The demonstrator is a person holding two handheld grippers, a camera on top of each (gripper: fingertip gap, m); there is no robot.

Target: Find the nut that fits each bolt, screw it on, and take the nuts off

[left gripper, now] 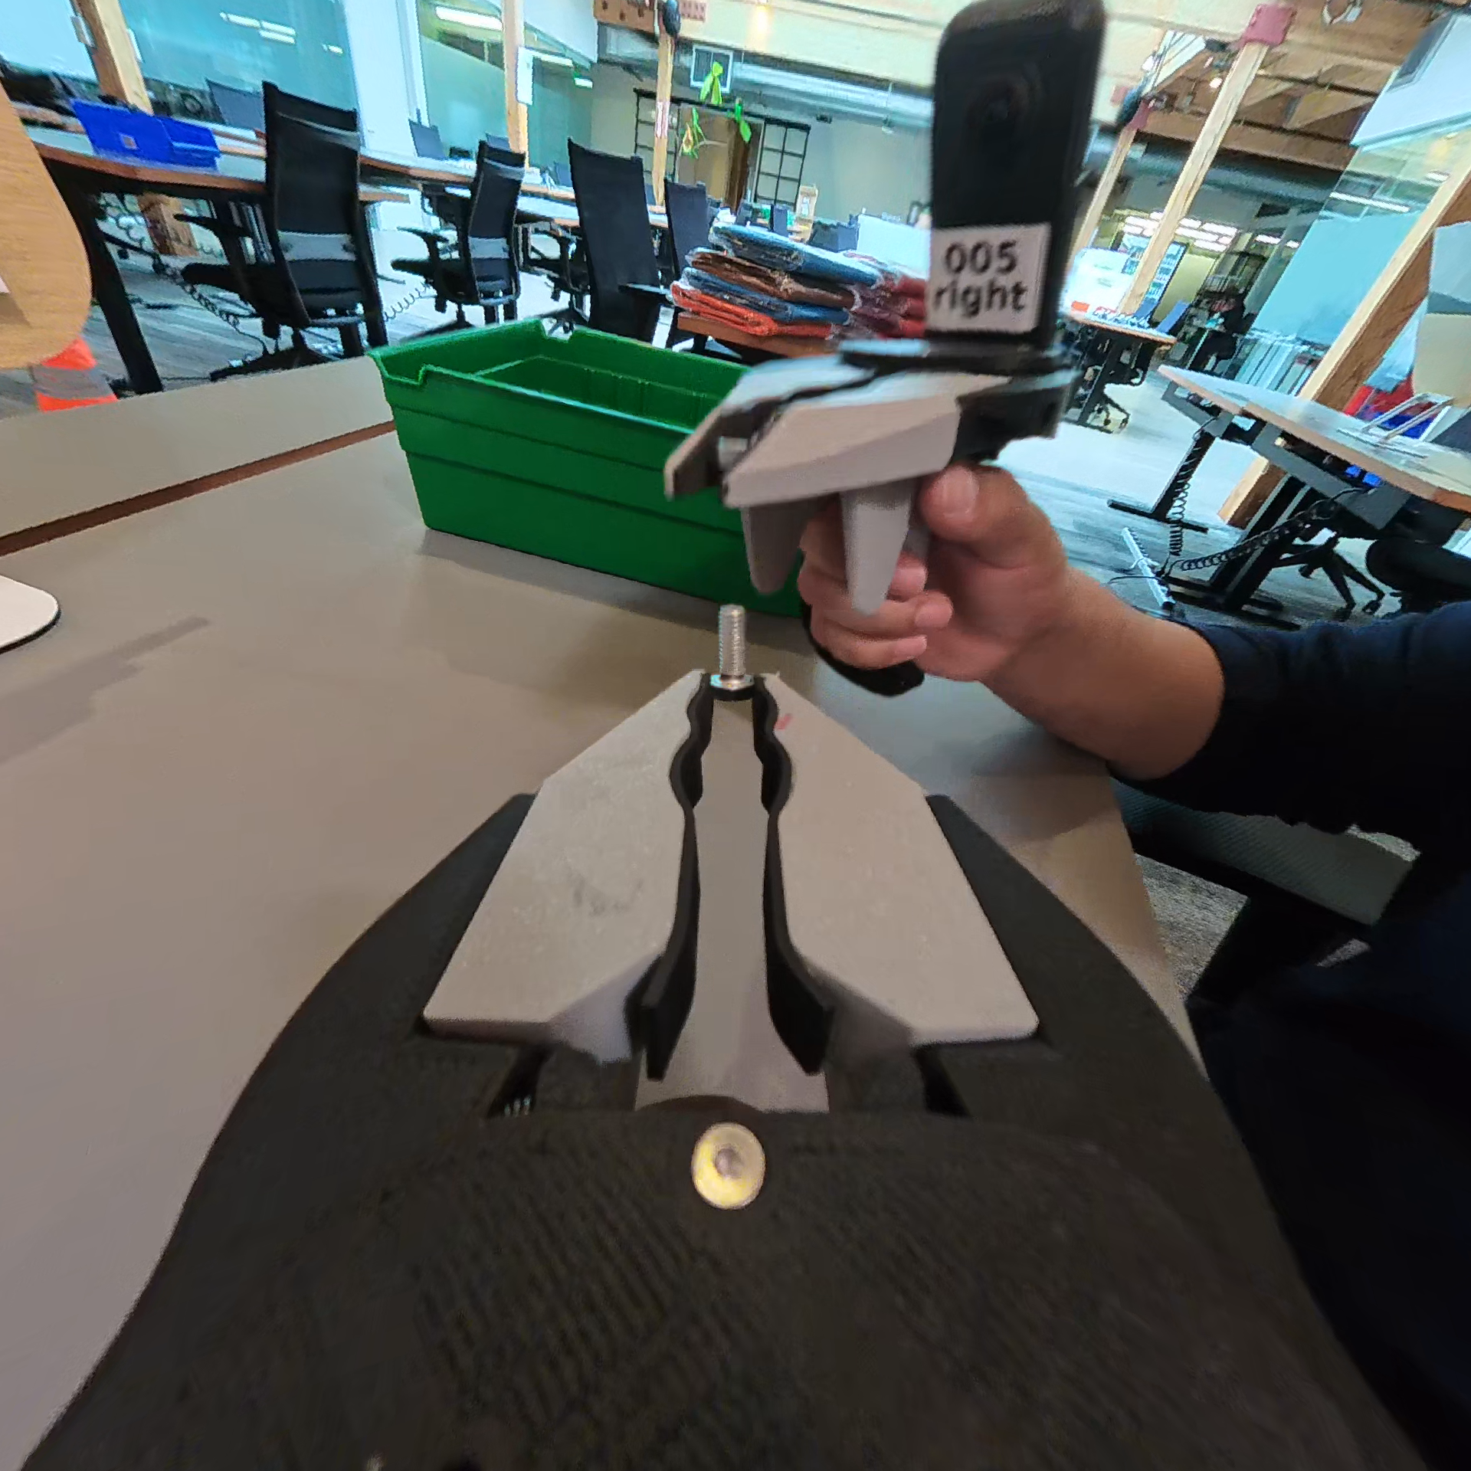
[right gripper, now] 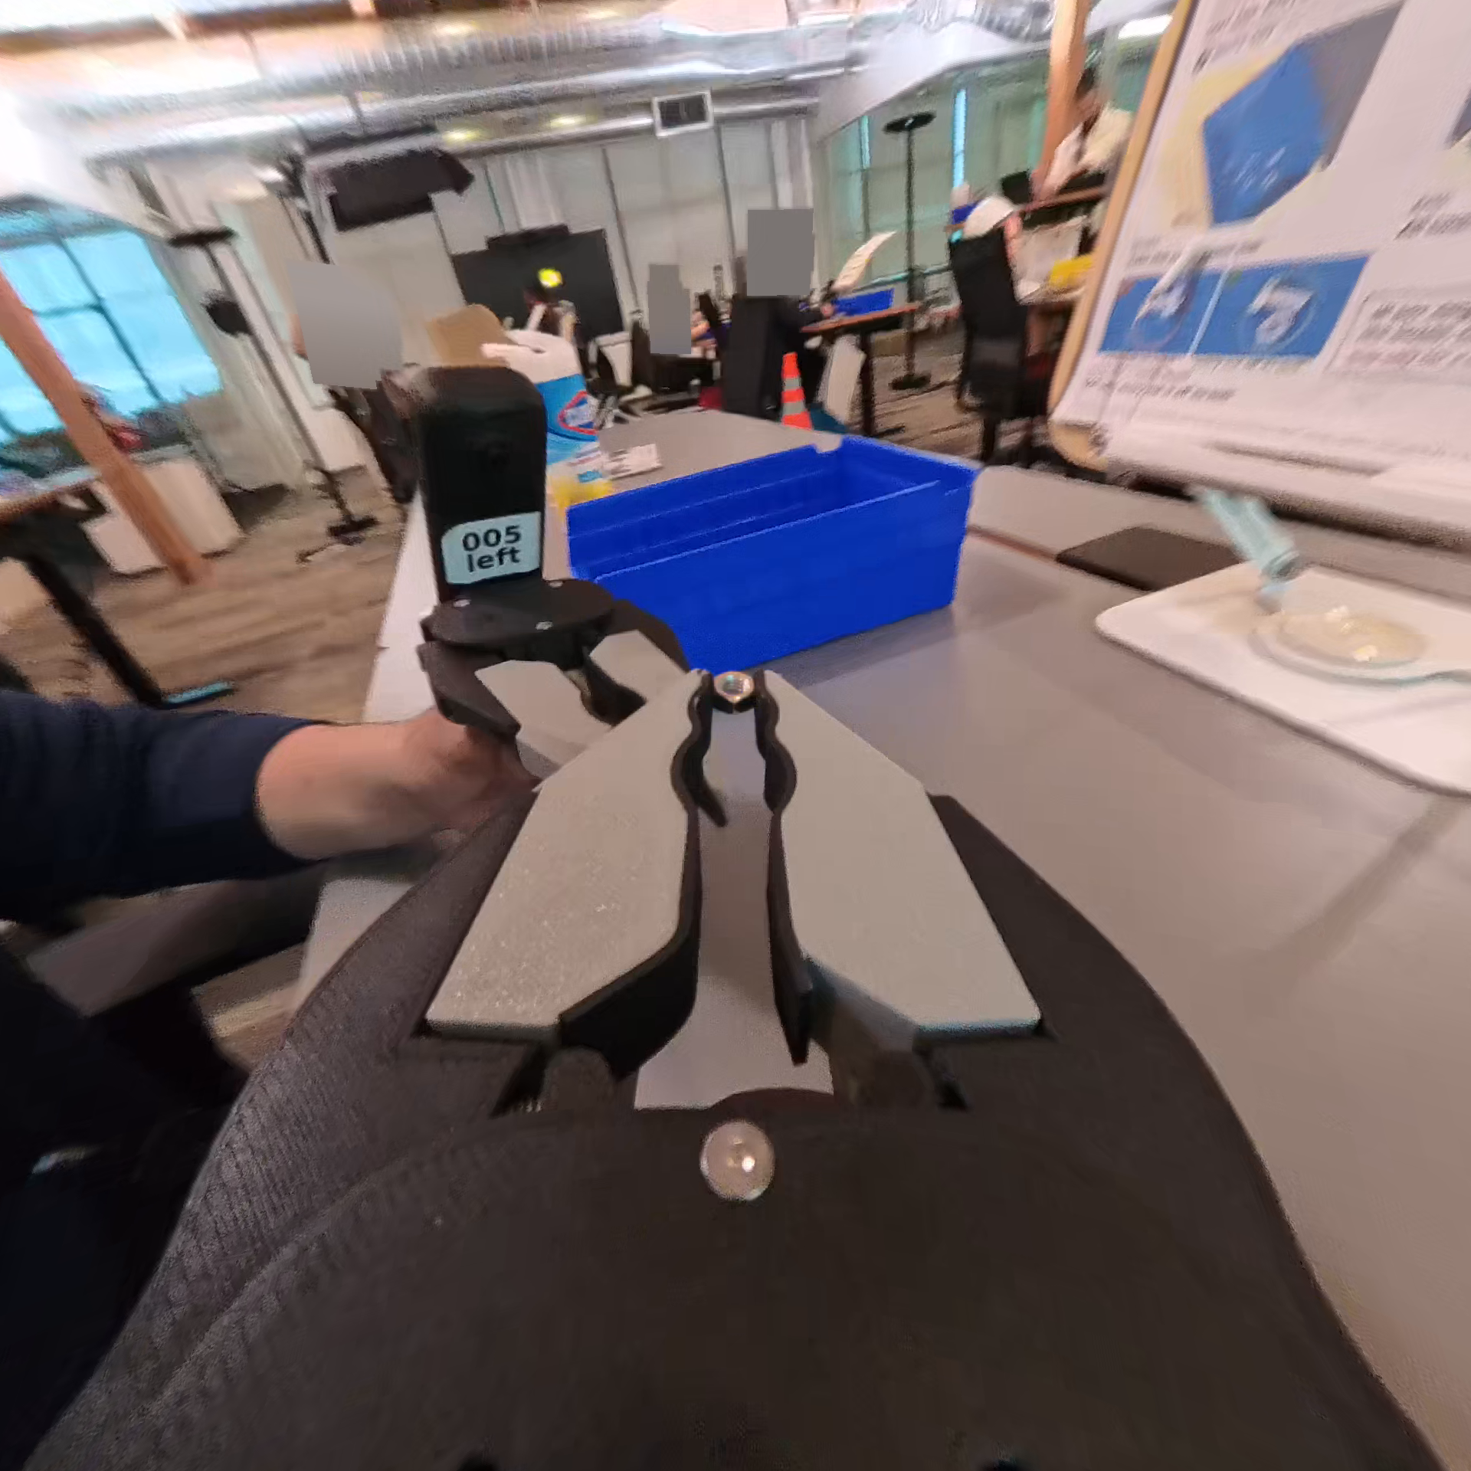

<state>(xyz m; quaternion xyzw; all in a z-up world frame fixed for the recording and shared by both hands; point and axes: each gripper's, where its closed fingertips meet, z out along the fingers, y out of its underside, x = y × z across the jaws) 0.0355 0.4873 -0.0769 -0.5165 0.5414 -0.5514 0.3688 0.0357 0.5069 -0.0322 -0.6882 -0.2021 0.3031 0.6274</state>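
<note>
Above the grey desk [left gripper: 239, 716], the left gripper [left gripper: 731, 691] has its fingers clenched on the head of a silver bolt [left gripper: 731, 637], so that the threaded shank stands upright and free above the fingertips. The right gripper [right gripper: 734, 691] grasps a small hex nut [right gripper: 733, 684] at the very tips of its fingers, the bore facing upward in the right wrist view. In the left wrist view the right gripper [left gripper: 720, 470] hangs above and slightly right of the bolt, well clear of the shank; its nut is not discernible there. A green bin [left gripper: 509, 446] sits behind the bolt, and a blue bin [right gripper: 764, 557] lies beyond the nut; neither bin's contents can be seen.

The step in hand appears to be the first mating of nut to bolt. To do it well, the bore should be brought directly over the shank tip, with the nut's axis parallel to the shank; any tilt risks cross-threading. Because both parts are held only at the fingertips, downward pressure should be light, or the nut may twist or slip out of the grasp. A short reverse turn to seat the threads, then forward rotation, would likely show whether this nut fits. The left gripper should hold the bolt still throughout.
</note>
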